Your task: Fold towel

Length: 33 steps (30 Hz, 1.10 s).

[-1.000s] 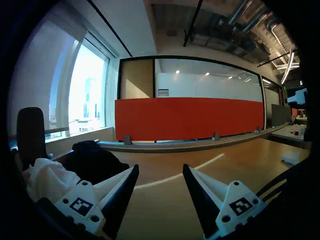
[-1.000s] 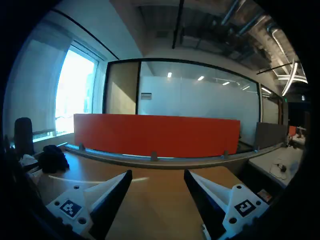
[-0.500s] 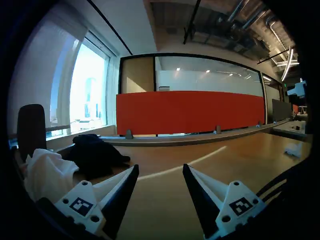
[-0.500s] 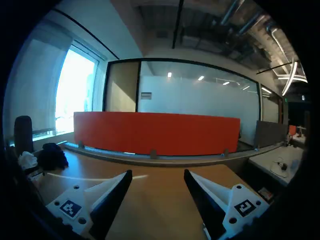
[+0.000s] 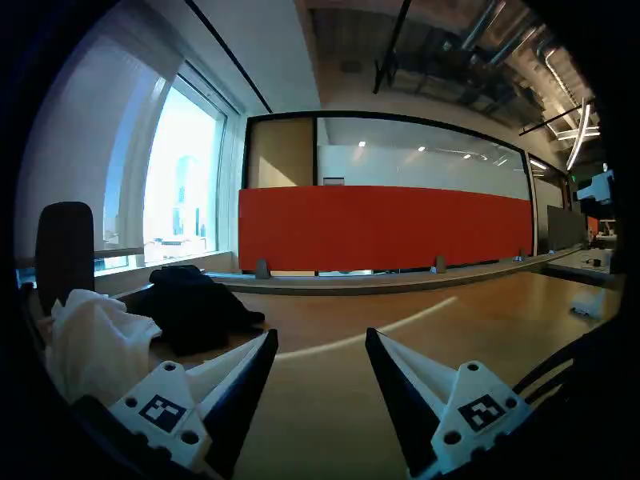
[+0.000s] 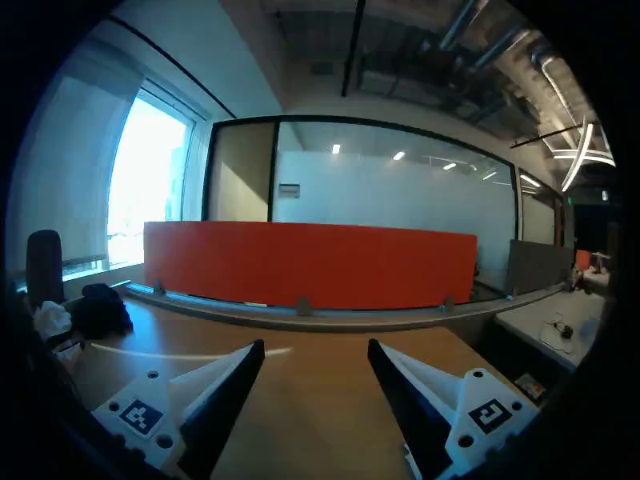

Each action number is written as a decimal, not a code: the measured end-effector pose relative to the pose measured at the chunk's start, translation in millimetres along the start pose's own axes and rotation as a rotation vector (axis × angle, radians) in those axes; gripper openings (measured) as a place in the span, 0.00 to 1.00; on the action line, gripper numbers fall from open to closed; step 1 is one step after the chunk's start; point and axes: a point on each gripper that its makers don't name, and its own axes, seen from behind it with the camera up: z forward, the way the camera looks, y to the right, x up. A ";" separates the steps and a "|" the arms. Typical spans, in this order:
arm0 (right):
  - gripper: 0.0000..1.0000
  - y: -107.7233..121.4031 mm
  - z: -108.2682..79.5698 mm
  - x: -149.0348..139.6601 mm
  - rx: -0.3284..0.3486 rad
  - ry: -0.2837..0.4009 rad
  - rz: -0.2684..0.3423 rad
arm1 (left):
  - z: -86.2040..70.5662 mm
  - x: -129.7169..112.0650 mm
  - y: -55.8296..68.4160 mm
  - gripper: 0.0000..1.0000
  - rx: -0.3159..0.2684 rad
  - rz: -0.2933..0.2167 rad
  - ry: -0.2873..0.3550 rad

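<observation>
Hovering tool, left: the left gripper (image 5: 320,332) sits low over the wooden table (image 5: 488,316). Its fingers are spread wide, with bare tabletop between the tips.
Tool, right: the right gripper (image 6: 316,342) is also low over the table. Its fingers are wide apart, with tabletop visible in the gap.
Task item, left gripper view: the white towel (image 5: 96,352) lies crumpled in a heap at the left end of the table. It sits beside and beyond the gripper's left finger, and contact with that finger cannot be judged.
Task item, right gripper view: the white towel (image 6: 52,318) appears small at the far left edge, well apart from both fingers.
Adjacent item: a dark cloth (image 5: 196,308) lies bunched on the table just right of the towel. Whether the two touch cannot be told.
Backdrop: an orange partition (image 5: 384,228) stands along the far edge of the table, with a glass wall (image 5: 416,168) behind it.
Lighting: a bright window (image 5: 180,200) is at the left.
Other objects: a dark chair back (image 5: 64,248) stands upright behind the towel. A small pale object (image 5: 592,304) lies on the table at the far right, too small to identify.
</observation>
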 end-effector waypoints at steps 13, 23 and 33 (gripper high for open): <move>1.00 15.3 7.3 -2.4 -0.016 0.020 -0.008 | -1.6 1.5 0.3 0.93 0.002 0.001 0.003; 1.00 35.4 12.4 -22.3 -0.039 0.037 -0.007 | -2.0 2.0 0.0 0.98 0.002 0.002 0.002; 1.00 42.5 11.2 -56.8 -0.028 0.056 0.037 | -2.7 1.7 -0.1 0.98 0.002 0.002 0.002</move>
